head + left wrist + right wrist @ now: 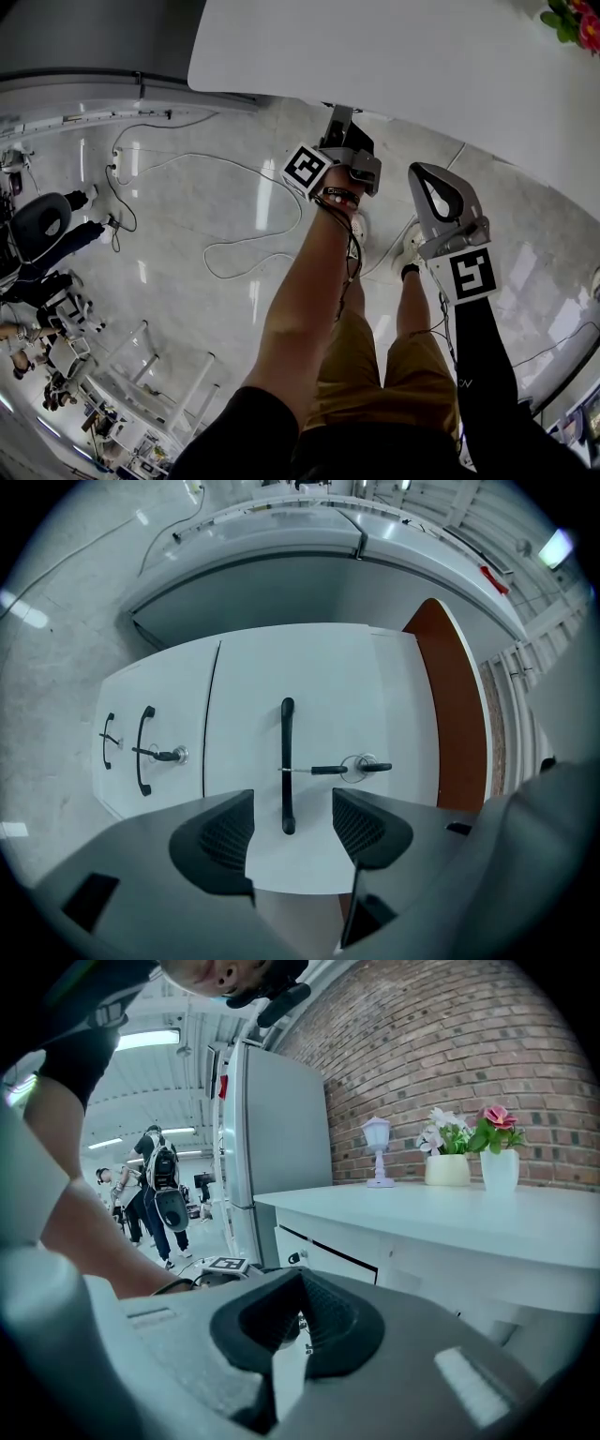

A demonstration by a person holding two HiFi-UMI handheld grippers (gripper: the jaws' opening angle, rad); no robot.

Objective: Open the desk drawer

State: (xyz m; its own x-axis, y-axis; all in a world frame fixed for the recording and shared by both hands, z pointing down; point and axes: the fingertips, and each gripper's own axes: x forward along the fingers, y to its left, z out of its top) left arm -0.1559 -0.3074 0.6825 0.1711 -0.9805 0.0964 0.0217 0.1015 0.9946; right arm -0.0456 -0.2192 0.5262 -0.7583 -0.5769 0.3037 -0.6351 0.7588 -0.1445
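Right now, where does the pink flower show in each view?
Head view: the pink flower is in the top right corner, on the desktop.
Left gripper view: not in it.
Right gripper view: right of centre, upper half, in a white pot.
Shared landmark: the white desk, seen in all three.

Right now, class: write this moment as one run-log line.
left gripper: open, drawer handle lined up between jaws, untouched | right gripper: shut, empty | drawer: looks closed

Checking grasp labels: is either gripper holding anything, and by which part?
Nothing held: the left gripper straddles the drawer handle without touching; the right gripper is shut, empty.
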